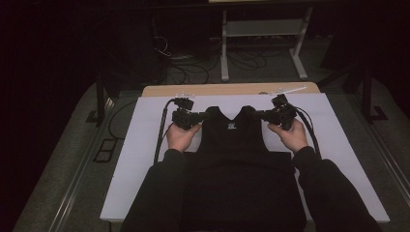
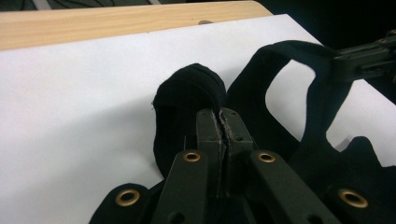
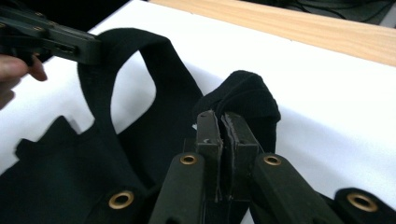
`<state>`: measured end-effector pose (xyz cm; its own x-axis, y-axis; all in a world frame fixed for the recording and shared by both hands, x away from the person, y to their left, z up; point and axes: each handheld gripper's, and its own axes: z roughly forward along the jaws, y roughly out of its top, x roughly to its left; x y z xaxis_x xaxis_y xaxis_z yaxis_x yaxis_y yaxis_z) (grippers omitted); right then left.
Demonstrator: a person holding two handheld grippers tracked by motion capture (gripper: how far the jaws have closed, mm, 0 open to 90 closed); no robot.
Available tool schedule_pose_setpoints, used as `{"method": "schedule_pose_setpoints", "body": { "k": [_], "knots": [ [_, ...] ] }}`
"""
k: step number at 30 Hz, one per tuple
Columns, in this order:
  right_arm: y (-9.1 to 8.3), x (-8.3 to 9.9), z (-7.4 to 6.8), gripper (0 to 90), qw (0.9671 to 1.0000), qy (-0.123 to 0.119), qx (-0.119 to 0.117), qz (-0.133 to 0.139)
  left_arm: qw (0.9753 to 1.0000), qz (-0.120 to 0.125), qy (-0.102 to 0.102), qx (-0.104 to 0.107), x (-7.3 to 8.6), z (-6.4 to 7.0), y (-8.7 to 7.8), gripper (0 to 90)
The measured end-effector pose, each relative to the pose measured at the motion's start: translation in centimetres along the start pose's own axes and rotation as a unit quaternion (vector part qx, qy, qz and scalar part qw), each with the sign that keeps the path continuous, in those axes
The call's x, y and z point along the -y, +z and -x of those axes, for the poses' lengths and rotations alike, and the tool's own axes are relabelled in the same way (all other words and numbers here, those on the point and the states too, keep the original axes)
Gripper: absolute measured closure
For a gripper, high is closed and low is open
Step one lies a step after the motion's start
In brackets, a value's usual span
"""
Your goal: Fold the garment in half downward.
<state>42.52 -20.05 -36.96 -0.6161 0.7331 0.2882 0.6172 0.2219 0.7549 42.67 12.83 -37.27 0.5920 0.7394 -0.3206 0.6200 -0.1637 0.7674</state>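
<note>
Both tongs, left [image 2: 219,122] and right [image 3: 223,122], clamp the shoulder straps of a black vest [image 1: 235,145] stretched between them on the bench [image 1: 145,145]; pulling evenly should keep it flat.

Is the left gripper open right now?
No, the left gripper has its jaws pressed together on the black vest's shoulder strap.

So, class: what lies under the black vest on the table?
Under the vest lies a white sheet, itself on a wooden tabletop. The sheet shows through the armholes. Whatever sits beneath the vest's body is covered. Both tongs pinch its shoulder straps.
</note>
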Motion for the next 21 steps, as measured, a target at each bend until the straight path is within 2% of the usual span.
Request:
{"method": "schedule_pose_setpoints", "body": {
  "k": [11, 16, 21],
  "knots": [
    [-1.4, 0.6, -0.9, 84.3, 0.9999, -0.008, -0.009, 0.01, 0.9999, 0.009, 0.01, -0.002, 0.5, 0.2, -2.0, 86.8],
    [-2.1, 0.9, -1.4, 84.3, 0.9997, -0.013, -0.017, 0.016, 0.9998, 0.013, 0.012, 0.009, 0.7, 0.7, -2.5, 86.7],
    [-2.4, 1.2, -2.0, 84.3, 0.9996, -0.021, -0.019, 0.007, 0.9997, 0.014, 0.015, 0.015, 1.0, 1.2, -2.8, 86.8]
  ]
}}
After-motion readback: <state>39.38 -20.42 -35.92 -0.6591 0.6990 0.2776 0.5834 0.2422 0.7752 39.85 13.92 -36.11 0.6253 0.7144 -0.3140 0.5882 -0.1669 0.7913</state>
